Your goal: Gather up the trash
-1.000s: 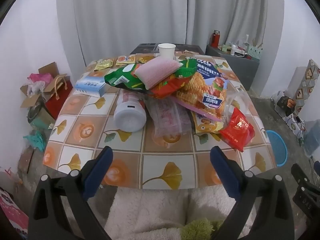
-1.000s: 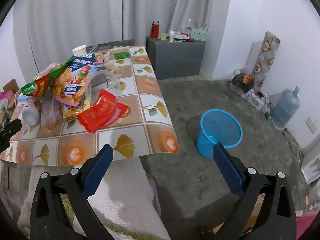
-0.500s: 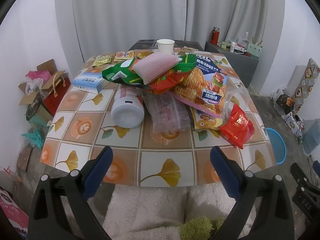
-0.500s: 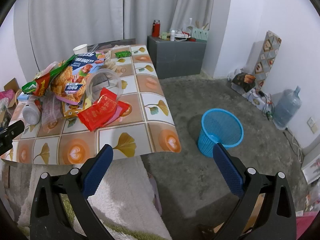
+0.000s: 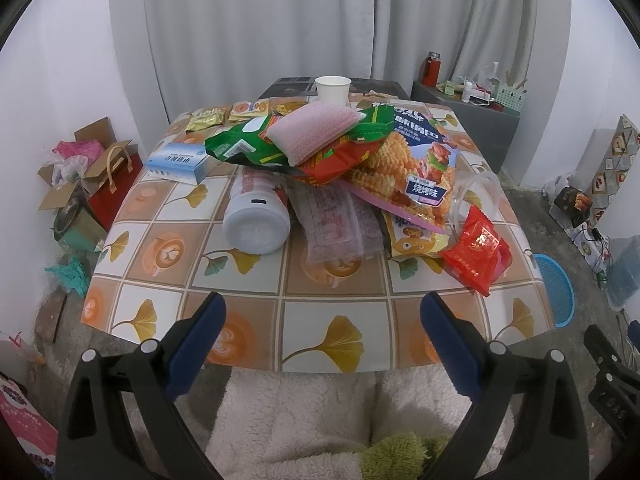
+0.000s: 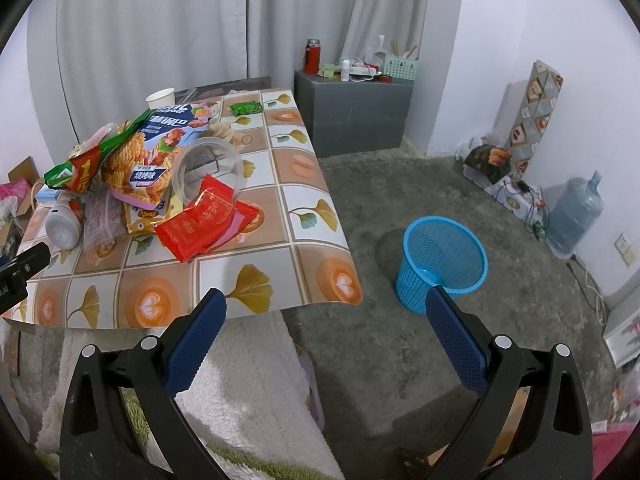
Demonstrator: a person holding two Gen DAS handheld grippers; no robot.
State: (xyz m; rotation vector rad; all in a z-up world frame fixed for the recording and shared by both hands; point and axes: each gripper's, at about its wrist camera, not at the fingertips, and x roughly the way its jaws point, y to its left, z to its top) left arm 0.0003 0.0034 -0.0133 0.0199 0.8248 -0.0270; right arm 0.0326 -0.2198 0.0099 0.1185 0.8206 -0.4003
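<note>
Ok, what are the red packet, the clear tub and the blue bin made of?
Red packet: glossy plastic film, crinkled and shiny. Clear tub: thin transparent plastic, see-through wall. Blue bin: moulded plastic mesh, seemingly rigid.

One blue bin point(image 6: 442, 264), one paper cup point(image 5: 332, 89), one pink sponge point(image 5: 311, 131), one white bottle point(image 5: 256, 222), one red packet point(image 5: 476, 250)

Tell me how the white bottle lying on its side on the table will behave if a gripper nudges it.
The white bottle is round and lies flat, so it will probably roll. The green snack bag overlaps its far end and may shift with it. Its smooth plastic looks slippery for pinching.
</note>
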